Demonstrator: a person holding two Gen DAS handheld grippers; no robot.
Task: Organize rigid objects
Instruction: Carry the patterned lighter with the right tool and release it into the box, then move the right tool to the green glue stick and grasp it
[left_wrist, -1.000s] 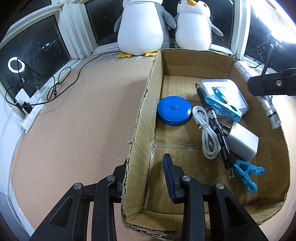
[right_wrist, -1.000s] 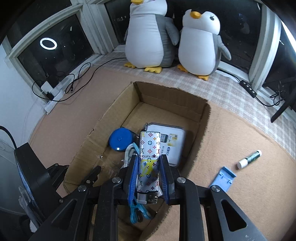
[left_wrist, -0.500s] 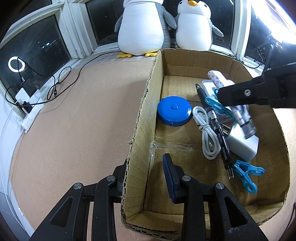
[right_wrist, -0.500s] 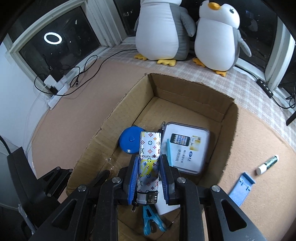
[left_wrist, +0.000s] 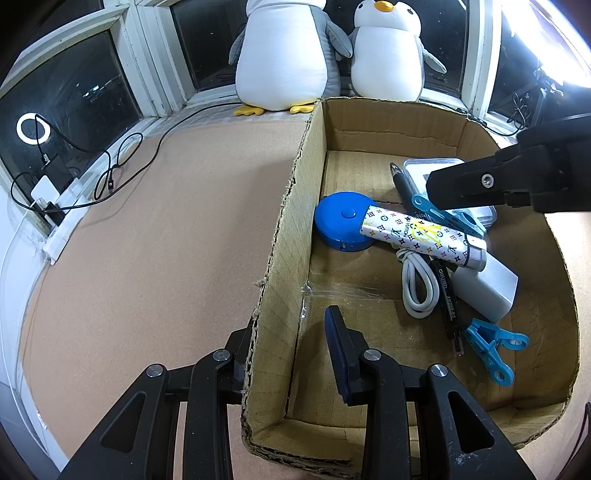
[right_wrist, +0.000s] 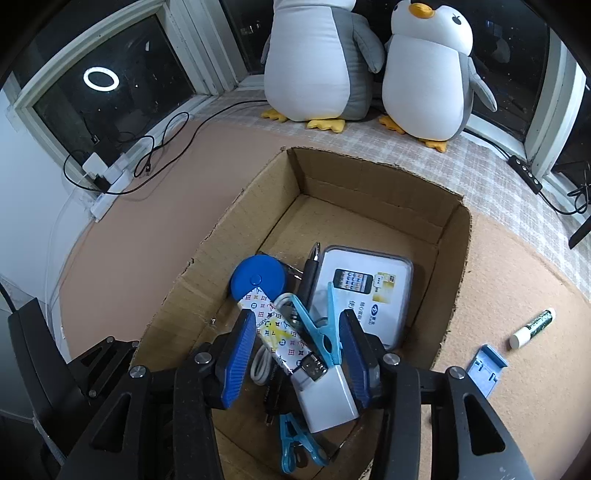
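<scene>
Over the cardboard box (right_wrist: 452, 236) your right gripper (right_wrist: 297, 354) points steeply down, jaws opening, pads clear of the patterned lighter (left_wrist: 417, 234). A second ago you clamped that lighter; now it lies loose, one end on the blue tape measure (left_wrist: 338, 219), the other on the white charger (left_wrist: 487, 286). Your left gripper (left_wrist: 286, 347) is unmoved, clenched on the box's left wall.

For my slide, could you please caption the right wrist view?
Right tool opening above patterned lighter lying in cardboard box.
</scene>
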